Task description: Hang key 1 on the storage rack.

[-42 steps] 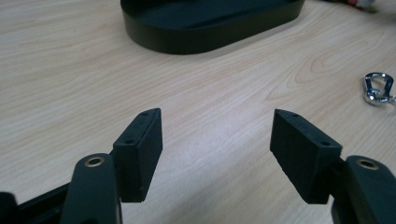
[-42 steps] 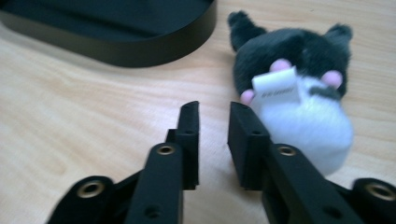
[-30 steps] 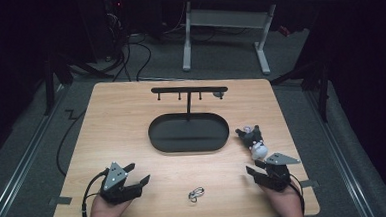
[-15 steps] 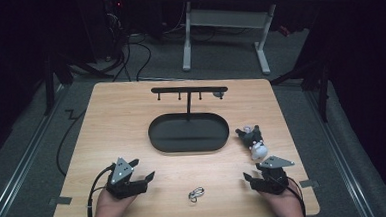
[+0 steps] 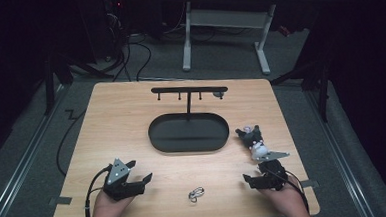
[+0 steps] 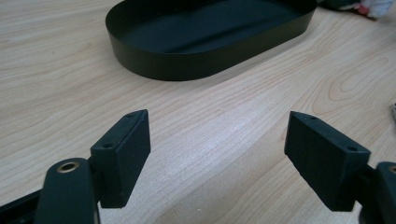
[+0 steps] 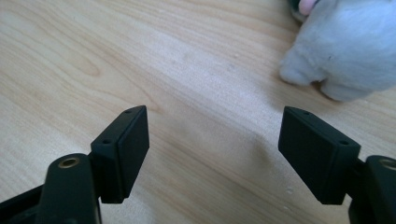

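My left gripper (image 5: pixel 140 175) rests near the front left of the wooden table, held by a hand. Its jaws have just been opening and stand wide apart (image 6: pixel 218 119) with nothing between them. They point toward the black oval tray (image 6: pixel 205 60). My right gripper (image 5: pixel 251 174) sits at the front right; its jaws too have just been opening and are open and empty (image 7: pixel 215 112). A small white and dark plush toy (image 5: pixel 253 141) lies just beyond it, and its white body (image 7: pixel 345 46) is close ahead on the right. A small metal ring piece (image 5: pixel 196 194) lies between the two grippers.
The oval tray (image 5: pixel 157 140) lies at the table's middle, with a black T-shaped hook stand (image 5: pixel 189 91) rising behind it. Bare wood surrounds both grippers. Beyond the table's far edge are a desk frame (image 5: pixel 224 21) and cables on the floor.
Both grippers' jaws have spread wider over the last second. Both hands stay about where they were, and the plush toy, ring piece and tray have not moved.
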Available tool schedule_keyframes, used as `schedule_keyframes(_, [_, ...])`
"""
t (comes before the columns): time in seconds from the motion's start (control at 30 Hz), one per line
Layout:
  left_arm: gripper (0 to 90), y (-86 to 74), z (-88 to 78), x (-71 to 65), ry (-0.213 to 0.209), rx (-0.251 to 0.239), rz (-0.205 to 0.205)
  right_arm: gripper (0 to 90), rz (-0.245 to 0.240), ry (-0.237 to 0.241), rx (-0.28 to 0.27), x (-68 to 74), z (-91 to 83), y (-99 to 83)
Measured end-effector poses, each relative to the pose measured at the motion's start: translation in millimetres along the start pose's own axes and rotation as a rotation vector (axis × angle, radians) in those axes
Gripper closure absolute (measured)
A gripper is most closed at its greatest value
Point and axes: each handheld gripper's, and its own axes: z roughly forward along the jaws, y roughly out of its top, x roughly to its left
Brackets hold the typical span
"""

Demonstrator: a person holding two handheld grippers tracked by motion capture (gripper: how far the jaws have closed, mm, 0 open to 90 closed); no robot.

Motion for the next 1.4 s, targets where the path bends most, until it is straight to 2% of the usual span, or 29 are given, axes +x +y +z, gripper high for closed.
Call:
schedule_keyframes(0.17, [22.5,0.0,-2.5,1.0,0.003,-0.019,0.002,23.7,-0.006,0.018,0.064,-1.1,-4.2,7.3])
schedule_keyframes(0.4, [22.7,-0.3,-2.1,0.3,-0.001,-0.011,0.012,23.8,-0.003,0.032,0.108,-5.8,-7.4,11.0])
schedule_keyframes(0.5, [23.0,-0.1,-1.9,-1.0,-0.002,-0.011,0.020,23.7,-0.010,0.037,0.146,-6.1,-10.6,14.5])
schedule_keyframes(0.7, [23.0,-0.3,-1.1,-3.0,-0.015,-0.010,0.035,22.7,-0.014,0.036,0.199,-7.2,-14.9,20.9])
schedule_keyframes(0.83, [23.0,-0.4,-0.9,-4.1,-0.021,-0.010,0.043,23.0,-0.031,0.035,0.258,-9.7,-18.2,28.4])
schedule_keyframes(1.0, [23.1,-0.5,-1.2,-4.0,-0.024,-0.009,0.047,23.4,-0.040,0.029,0.295,-13.6,-22.4,34.5])
schedule_keyframes(1.07, [23.1,-0.6,-1.0,-3.9,-0.025,-0.009,0.047,24.1,-0.031,0.032,0.318,-14.9,-24.3,36.8])
schedule_keyframes(1.17, [23.1,-0.6,-1.1,-4.2,-0.028,-0.008,0.047,24.6,-0.021,0.042,0.328,-16.0,-26.1,37.8])
schedule_keyframes(1.4, [23.3,-0.9,-0.3,-5.1,-0.033,-0.004,0.051,24.2,-0.018,0.033,0.337,-18.1,-26.2,37.4])
